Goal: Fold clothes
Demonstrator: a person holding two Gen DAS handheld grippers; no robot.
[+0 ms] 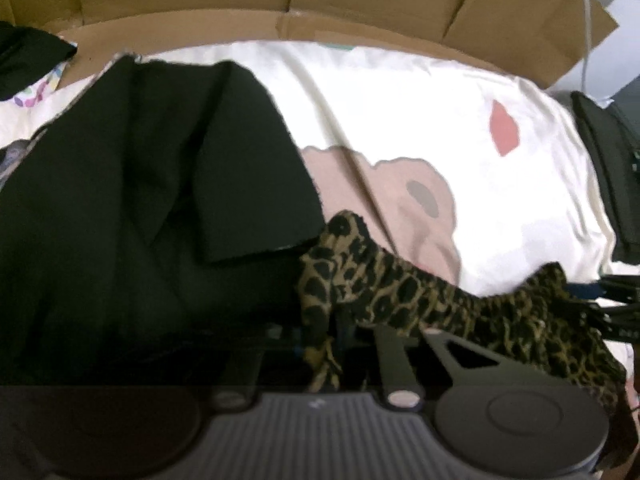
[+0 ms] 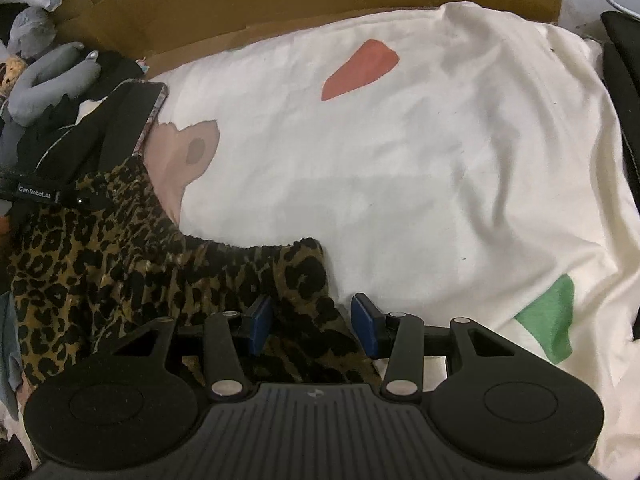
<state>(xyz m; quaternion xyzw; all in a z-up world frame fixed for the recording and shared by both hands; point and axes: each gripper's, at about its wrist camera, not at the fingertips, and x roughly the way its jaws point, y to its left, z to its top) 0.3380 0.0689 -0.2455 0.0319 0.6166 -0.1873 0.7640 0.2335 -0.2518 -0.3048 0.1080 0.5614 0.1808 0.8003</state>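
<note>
Treat the leopard-print garment [image 2: 120, 264], lying bunched near the bed sheet's [image 2: 400, 160] front-left edge, as light, limp and slippery; your left gripper [image 1: 320, 344] pinches one corner, your right gripper [image 2: 312, 320] straddles another fold, not yet clamped.

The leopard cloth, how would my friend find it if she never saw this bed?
Start at the cream bedsheet with its red and green patches. At its near edge, beside the plain black garment, lies the leopard-print garment. It is the only spotted cloth, tan with black blotches.
</note>
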